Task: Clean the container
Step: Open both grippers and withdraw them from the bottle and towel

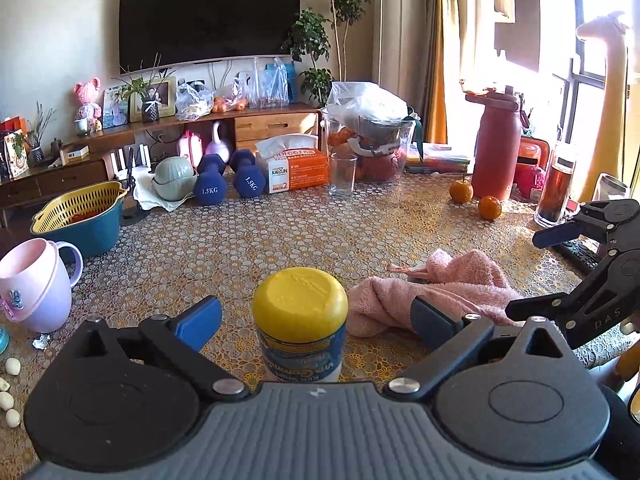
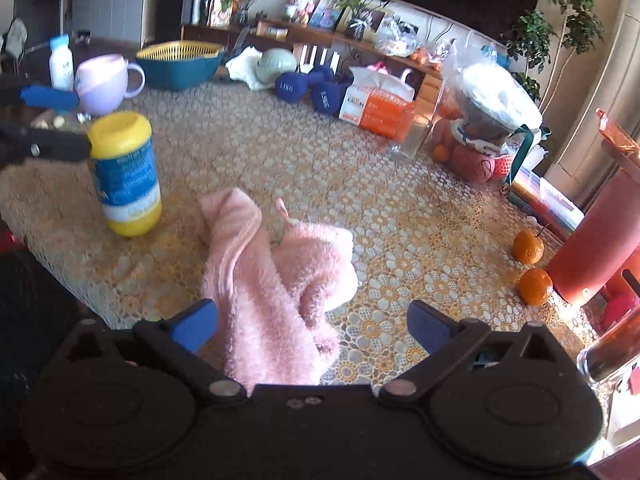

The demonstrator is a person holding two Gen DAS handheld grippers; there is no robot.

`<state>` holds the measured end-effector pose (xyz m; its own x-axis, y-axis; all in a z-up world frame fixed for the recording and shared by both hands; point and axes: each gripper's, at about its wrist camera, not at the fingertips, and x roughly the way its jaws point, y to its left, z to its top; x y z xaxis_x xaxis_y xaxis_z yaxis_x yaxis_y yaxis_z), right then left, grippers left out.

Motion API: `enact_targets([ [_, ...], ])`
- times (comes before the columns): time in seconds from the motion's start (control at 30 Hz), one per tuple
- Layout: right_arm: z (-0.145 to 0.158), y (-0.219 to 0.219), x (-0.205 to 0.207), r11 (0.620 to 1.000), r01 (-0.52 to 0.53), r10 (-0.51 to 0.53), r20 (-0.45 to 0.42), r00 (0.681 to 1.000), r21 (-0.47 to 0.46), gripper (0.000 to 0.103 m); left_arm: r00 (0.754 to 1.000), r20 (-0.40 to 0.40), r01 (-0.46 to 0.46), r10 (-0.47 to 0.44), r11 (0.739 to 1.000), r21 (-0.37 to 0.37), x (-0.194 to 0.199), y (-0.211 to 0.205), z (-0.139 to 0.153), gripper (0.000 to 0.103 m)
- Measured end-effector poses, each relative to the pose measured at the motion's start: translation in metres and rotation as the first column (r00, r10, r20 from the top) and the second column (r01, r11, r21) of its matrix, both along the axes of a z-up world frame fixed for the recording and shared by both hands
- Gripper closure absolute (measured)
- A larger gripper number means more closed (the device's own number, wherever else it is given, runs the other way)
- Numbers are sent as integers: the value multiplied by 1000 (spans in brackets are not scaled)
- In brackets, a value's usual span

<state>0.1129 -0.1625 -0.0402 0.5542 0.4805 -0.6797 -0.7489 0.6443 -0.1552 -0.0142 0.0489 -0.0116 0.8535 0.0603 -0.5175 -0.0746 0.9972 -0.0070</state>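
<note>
A vitamin container (image 1: 300, 322) with a yellow cap and a blue and white label stands upside down on the patterned tablecloth. My left gripper (image 1: 316, 322) is open around it, its blue pads clear of both sides. In the right wrist view the container (image 2: 126, 176) stands at the left near the table edge, with the left gripper's fingers (image 2: 48, 98) beside it. A crumpled pink cloth (image 2: 272, 280) lies on the table. My right gripper (image 2: 314, 326) hovers open over the cloth's near end, holding nothing. The cloth (image 1: 432, 292) also shows right of the container in the left wrist view.
A lilac cup (image 1: 38, 284) and teal basket with yellow strainer (image 1: 80, 212) sit left. Two blue dumbbells (image 1: 230, 178), a tissue pack (image 1: 296, 166), a glass (image 1: 343, 174), two oranges (image 1: 476, 200) and a red bottle (image 1: 498, 148) stand further back and right.
</note>
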Motion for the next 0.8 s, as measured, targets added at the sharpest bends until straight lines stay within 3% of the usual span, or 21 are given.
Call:
enact_targets([
  [0.13,6,-10,-15,991,39,-39,-6,999,128,2,1000,-5,-14,15,1000,10,-7,-10,0,2],
  [0.33,8,-24,-33,960,104,-100,-27,995,260,2,1000,-20,-22,22,999,-33,-15,-16,-1,2],
  [0.8,3,-30,-54,915,177,-174,-40,984,362,1,999,-27,-25,23,997,-69,-26,-35,-5,2],
])
